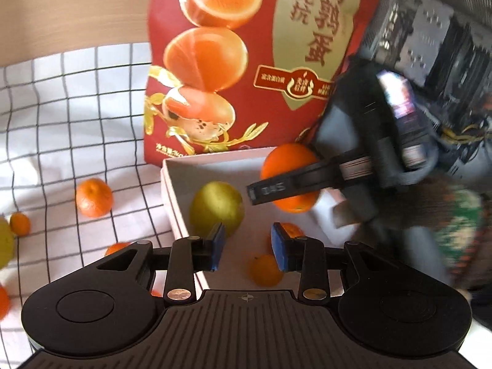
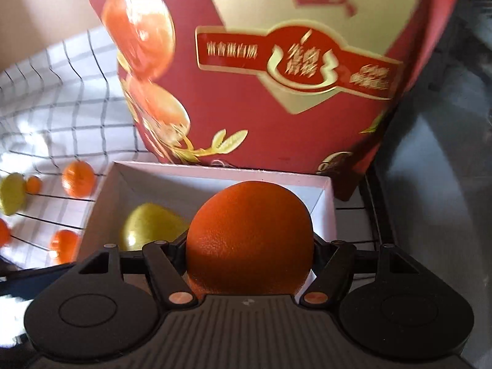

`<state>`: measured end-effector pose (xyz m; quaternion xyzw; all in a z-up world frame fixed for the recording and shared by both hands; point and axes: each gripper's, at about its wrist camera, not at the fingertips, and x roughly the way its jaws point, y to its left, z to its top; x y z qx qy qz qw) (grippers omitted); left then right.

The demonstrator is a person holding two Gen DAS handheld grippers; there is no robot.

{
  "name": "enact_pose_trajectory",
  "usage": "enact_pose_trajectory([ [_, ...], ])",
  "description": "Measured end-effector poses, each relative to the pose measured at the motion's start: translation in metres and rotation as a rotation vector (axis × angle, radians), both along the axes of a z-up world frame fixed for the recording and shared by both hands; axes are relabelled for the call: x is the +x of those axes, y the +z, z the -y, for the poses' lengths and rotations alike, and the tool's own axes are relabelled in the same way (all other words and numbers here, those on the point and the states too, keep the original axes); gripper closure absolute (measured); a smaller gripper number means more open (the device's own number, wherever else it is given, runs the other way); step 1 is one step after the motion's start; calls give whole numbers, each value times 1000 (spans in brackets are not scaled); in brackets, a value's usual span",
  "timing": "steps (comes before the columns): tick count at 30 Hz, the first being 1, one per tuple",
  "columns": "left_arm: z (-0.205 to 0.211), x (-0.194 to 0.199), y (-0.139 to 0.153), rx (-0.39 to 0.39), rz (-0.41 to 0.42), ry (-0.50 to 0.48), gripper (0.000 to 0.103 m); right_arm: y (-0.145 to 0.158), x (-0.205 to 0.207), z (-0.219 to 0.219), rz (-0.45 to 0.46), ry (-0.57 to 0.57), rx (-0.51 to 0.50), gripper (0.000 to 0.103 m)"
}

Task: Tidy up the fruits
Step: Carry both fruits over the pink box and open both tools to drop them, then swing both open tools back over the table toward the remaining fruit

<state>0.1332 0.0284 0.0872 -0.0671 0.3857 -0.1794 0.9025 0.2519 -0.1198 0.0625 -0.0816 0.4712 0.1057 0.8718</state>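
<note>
My right gripper is shut on a large orange and holds it over the white box. In the left wrist view the same orange shows between the right gripper's black fingers above the box. A yellow-green pear and two small tangerines lie in the box. My left gripper is open and empty above the box's near side. Loose tangerines lie on the checked cloth to the left.
A tall red egg-carton bag stands right behind the box. A yellow-green fruit and small tangerines lie on the checked cloth. A dark mesh rack stands at the right.
</note>
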Motion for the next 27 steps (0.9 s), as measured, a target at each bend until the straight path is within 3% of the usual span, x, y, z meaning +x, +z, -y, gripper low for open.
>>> enact_pose_trajectory([
  [5, -23, -23, 1, -60, -7, 28, 66, -23, 12, -9, -61, -23, 4, 31],
  [12, -77, -71, -25, -78, -74, 138, 66, 11, -8, -9, 69, 15, 71, 30],
  [17, -131, -93, -43, -81, -131, 306, 66, 30, -38, -4, 131, 22, 74, 29],
  [21, -174, -111, -43, -51, -129, 456, 66, 32, -71, -6, 149, 53, 44, 29],
  [27, -216, -124, -40, -51, -99, 556, 66, 37, -137, -28, 224, 140, 12, 24],
])
